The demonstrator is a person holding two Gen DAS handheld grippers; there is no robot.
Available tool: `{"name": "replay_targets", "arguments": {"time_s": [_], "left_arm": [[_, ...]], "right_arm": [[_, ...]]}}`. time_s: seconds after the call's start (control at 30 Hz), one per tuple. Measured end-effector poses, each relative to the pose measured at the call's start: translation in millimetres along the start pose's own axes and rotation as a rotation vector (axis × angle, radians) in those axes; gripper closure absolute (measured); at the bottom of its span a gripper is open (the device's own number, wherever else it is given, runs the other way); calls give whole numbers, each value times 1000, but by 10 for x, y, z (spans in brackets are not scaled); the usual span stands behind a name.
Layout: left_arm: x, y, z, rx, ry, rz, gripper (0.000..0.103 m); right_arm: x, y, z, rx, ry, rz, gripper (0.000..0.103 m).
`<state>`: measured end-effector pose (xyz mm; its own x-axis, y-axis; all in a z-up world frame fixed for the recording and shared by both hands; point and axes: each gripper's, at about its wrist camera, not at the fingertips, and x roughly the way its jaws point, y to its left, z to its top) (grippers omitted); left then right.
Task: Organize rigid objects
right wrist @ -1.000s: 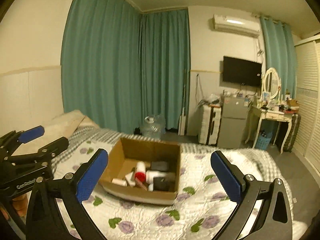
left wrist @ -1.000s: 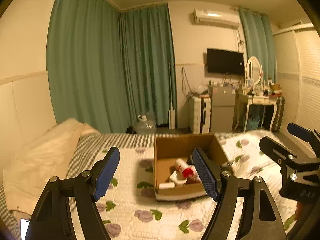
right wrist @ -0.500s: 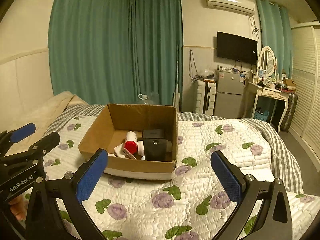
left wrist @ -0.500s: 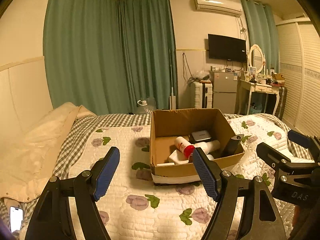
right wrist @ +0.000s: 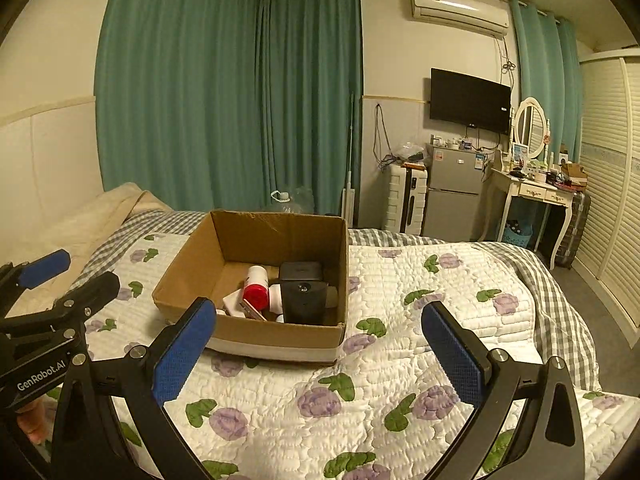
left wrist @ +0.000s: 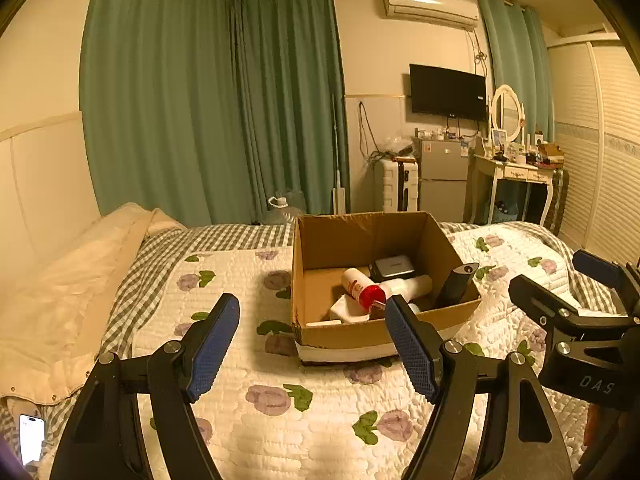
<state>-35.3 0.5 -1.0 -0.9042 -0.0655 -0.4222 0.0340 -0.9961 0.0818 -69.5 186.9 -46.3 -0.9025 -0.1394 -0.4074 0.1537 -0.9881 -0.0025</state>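
One cardboard box sits on the bed's floral quilt, at centre frame in the left wrist view and left of centre in the right wrist view. Its top is open and several rigid things lie inside, toward the near and right parts of its floor. One white bottle with a red cap lies on its side, cap toward the camera. Behind it rests one dark flat case, and one tall black device leans against the right wall of the box. A white tube lies across the middle, and a flat white piece lies near the front wall. The smaller items near the front are too crowded to count exactly.

The left claw fills the lower part of its own frame, its two blue-padded fingers spread wide with nothing between them, hovering over the quilt in front of the box. The right claw likewise stands wide and empty, its two blue pads flanking the near right corner of the box in the lower frame. Each claw shows at the edge of the other's view.

One phone with a lit screen lies at the lower left corner of the left view. One pale pillow lies at left
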Motion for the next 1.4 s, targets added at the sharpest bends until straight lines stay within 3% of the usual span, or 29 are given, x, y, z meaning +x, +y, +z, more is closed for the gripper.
{"name": "replay_targets", "arguments": {"time_s": [1.4], "left_arm": [[40, -30, -34, 6, 6, 6, 25]], "right_arm": [[16, -24, -17, 4, 21, -23, 0]]}}
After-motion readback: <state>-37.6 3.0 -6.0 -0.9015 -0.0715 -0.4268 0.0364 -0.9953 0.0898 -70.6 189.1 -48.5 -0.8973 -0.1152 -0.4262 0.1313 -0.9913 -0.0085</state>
